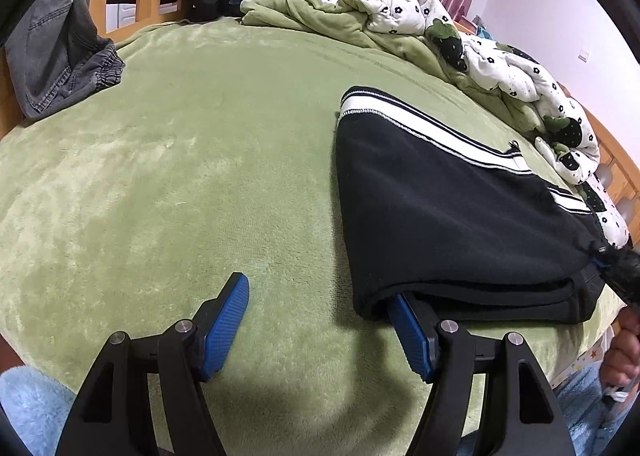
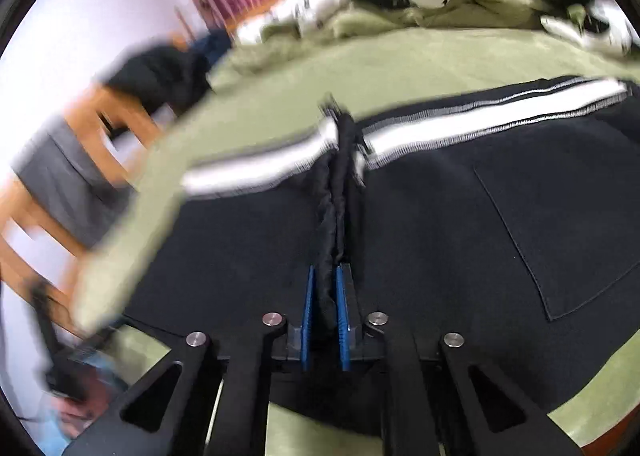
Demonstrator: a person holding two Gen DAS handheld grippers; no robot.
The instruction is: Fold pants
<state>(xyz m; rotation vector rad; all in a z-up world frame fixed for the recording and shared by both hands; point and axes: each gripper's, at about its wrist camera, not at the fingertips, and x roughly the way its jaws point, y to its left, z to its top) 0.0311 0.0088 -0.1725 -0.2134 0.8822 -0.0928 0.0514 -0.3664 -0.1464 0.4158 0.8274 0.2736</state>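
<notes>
Open left claw (image 1: 320,312) beside black pants (image 1: 452,223)

Both wrist views look down close over the green bed (image 1: 200,175), sharing the black pants (image 1: 440,215).

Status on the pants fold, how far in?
Done: black white-striped pants already doubled over on the green fleece blanket. In hand: right gripper shut on a pinched fabric ridge; left gripper open, one finger under the folded edge. Left: finishing folds, release.

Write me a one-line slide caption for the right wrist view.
Right gripper shut on a bunched fold of black pants with a white side stripe, on a green blanket.
</notes>
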